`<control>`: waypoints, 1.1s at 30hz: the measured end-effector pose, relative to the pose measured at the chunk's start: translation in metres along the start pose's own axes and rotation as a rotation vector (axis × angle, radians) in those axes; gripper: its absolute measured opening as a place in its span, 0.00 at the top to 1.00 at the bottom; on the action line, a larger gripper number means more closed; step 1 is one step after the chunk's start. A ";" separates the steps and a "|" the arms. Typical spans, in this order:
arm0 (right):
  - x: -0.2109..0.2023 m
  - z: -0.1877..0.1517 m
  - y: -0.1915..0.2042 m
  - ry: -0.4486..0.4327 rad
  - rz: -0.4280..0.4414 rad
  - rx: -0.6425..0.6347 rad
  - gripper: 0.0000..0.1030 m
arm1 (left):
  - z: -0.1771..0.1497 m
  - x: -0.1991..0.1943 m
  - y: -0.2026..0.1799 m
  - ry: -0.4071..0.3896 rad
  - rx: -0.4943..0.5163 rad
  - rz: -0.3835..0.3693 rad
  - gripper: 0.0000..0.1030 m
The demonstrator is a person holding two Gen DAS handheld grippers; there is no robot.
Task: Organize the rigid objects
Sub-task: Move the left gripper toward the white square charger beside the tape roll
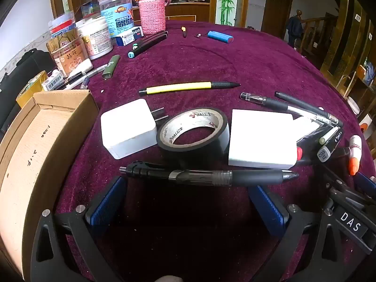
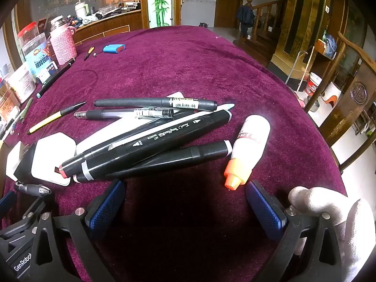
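Note:
On the purple cloth, my left gripper [image 1: 188, 202] stands open just behind a black click pen [image 1: 206, 176] lying crosswise. Beyond the pen are a black tape roll [image 1: 195, 131], a white charger with prongs [image 1: 128, 128] and a white block [image 1: 260, 138]. An open cardboard box [image 1: 47, 136] stands to the left. My right gripper [image 2: 185, 204] is open too, behind a heap of black art markers [image 2: 150, 145] and thin pens [image 2: 155, 103]. A white glue bottle with an orange cap [image 2: 246, 145] lies just ahead of its right finger. Nothing is between either pair of fingers.
A yellow-and-black pencil [image 1: 190, 87] lies mid-table. Jars, a pink knitted bottle [image 1: 152, 16], markers and a green lighter [image 1: 110, 67] crowd the far left. A blue lighter [image 1: 221, 37] sits at the back. A gloved hand [image 2: 333, 218] holds the right gripper. A wooden chair [image 2: 352, 108] stands right.

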State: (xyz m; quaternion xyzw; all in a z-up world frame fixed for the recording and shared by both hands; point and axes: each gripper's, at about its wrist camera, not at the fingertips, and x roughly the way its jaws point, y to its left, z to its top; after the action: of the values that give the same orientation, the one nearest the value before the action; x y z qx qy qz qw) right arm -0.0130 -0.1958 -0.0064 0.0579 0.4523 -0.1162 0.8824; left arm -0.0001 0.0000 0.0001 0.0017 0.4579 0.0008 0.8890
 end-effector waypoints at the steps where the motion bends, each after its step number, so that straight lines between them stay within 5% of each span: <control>1: 0.000 0.000 0.000 0.003 -0.003 -0.002 0.01 | 0.000 0.000 0.000 0.001 0.002 0.003 0.00; 22: 0.000 0.000 0.000 0.005 -0.004 -0.003 0.01 | 0.000 0.000 0.000 0.006 -0.001 -0.002 0.00; 33: 0.000 -0.001 0.002 0.005 -0.005 -0.003 0.01 | -0.020 -0.016 0.006 0.070 0.117 -0.084 0.00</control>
State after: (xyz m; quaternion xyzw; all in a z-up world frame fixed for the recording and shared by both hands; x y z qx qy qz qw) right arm -0.0127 -0.1935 -0.0070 0.0558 0.4547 -0.1173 0.8811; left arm -0.0263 0.0061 0.0017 0.0345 0.4876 -0.0635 0.8700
